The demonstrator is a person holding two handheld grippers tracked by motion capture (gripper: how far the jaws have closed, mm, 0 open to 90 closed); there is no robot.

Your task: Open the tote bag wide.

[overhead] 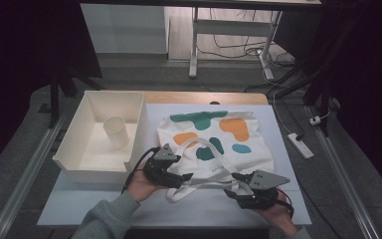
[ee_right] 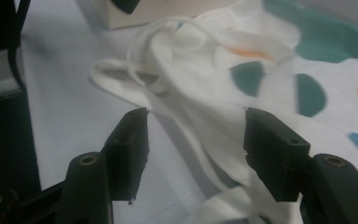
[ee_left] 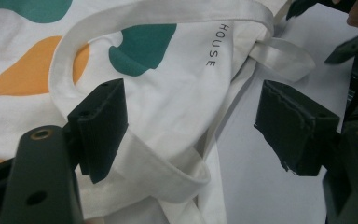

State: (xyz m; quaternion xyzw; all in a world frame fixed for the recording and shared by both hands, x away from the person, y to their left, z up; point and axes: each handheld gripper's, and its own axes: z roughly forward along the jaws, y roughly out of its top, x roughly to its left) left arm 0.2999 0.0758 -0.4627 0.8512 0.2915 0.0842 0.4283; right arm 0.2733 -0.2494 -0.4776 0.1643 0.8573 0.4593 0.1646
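Black tools (overhead: 188,178) (overhead: 235,190) flank tote bag (overhead: 214,134) opening, jaws apart.

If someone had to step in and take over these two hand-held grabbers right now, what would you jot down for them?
Left gripper: open, its fingers around the near left edge of the tote bag, not pressing.
Right gripper: open at the bag's near right edge, cloth between the fingers, no grip visible.
Things: the bag lies flat on the white mat, handles looped on top. The cream bin to its left holds a cup.
Done: both grippers are at the bag's near edge.
Left: probably closing on the cloth and handling the bag; nothing is lifted.
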